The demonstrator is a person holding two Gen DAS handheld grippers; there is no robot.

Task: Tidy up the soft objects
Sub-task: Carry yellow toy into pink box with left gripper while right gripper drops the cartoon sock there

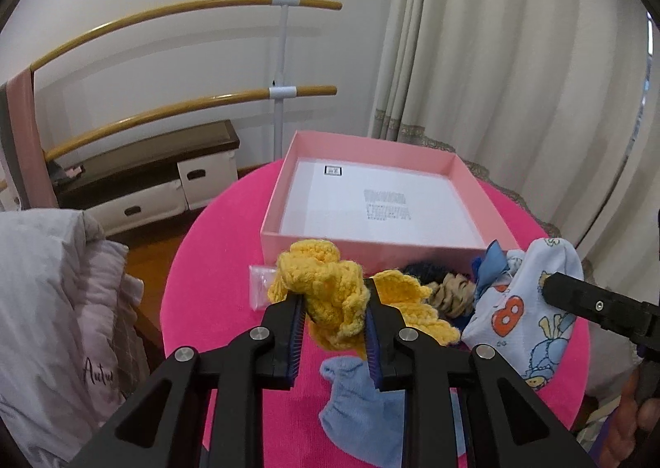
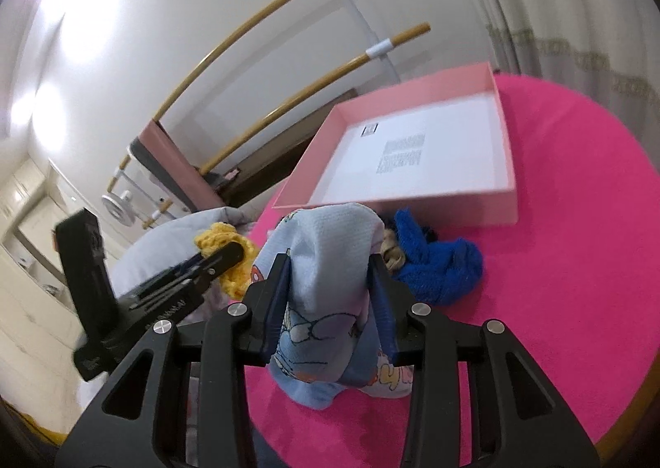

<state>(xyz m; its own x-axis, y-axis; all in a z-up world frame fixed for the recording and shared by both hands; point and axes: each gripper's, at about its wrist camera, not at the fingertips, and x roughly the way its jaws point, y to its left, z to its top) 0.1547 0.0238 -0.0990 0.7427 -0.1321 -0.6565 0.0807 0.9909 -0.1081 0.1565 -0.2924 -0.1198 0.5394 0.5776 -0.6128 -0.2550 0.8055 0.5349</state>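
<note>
Nearest the left wrist camera, the left tool [image 1: 334, 303] has its jaws drawn close on a bunched yellow crocheted yarn piece [image 1: 326, 290], which hangs between the pads clear of the round desk with its bright pink cloth cover [image 1: 206, 303]. Nearest the right wrist camera, the right tool [image 2: 330, 274] is likewise closed down on a pale blue cartoon-printed cloth [image 2: 334, 261], whose folds drape below the pads. Both pieces are judged light, limp and compressible; neither seems fragile, and a pinch on a thick fold should hold better than one on a loose edge, which could slip from the pads.

On the desk beneath the left tool lies a plain light blue sock-like cloth [image 1: 363, 398]. Beyond it sits a heap of small fabrics, among them a tan scrunchie [image 1: 449, 290]. Farthest, the shallow pink cardboard box with a white printed floor [image 1: 288, 179] stands open and holds nothing.

The left view alone shows the light blue cloth and a clear plastic packet [image 1: 262, 286]. The right view alone shows a deep blue fuzzy knit item [image 2: 437, 261] lying just before the box wall, and the left tool from the side.
</note>
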